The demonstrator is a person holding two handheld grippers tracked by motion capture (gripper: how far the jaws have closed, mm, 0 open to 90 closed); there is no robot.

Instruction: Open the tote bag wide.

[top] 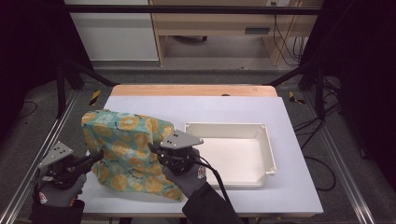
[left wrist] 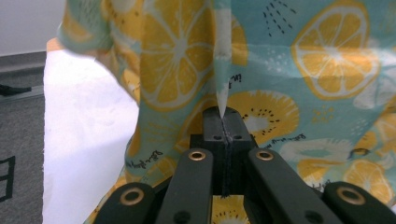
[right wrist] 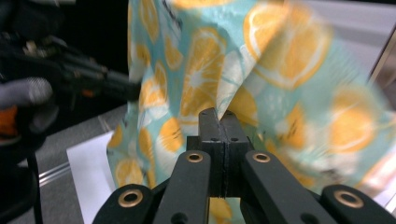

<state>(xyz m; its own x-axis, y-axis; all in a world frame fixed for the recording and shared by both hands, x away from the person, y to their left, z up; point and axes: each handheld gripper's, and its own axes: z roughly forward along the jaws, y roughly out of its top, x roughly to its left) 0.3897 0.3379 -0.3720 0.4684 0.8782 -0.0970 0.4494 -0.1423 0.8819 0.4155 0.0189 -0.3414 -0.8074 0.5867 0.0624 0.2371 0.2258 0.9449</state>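
Note:
A teal cloth (top: 123,149) printed with orange and lemon slices is held up off the white table top, draped between both grippers. My left gripper (top: 100,155) is shut on the cloth's left edge; in the left gripper view a fold of cloth (left wrist: 223,93) is pinched between the closed jaws (left wrist: 224,121). My right gripper (top: 154,148) is shut on the cloth's right side; in the right gripper view the cloth (right wrist: 261,74) hangs above the closed jaws (right wrist: 219,121). The left gripper (right wrist: 116,86) also shows there, at the left.
An empty white rectangular tray (top: 268,144) sits on the table to the right of the cloth. The white table top (top: 201,109) has a wooden strip at its far edge. Metal frame rails run along both sides.

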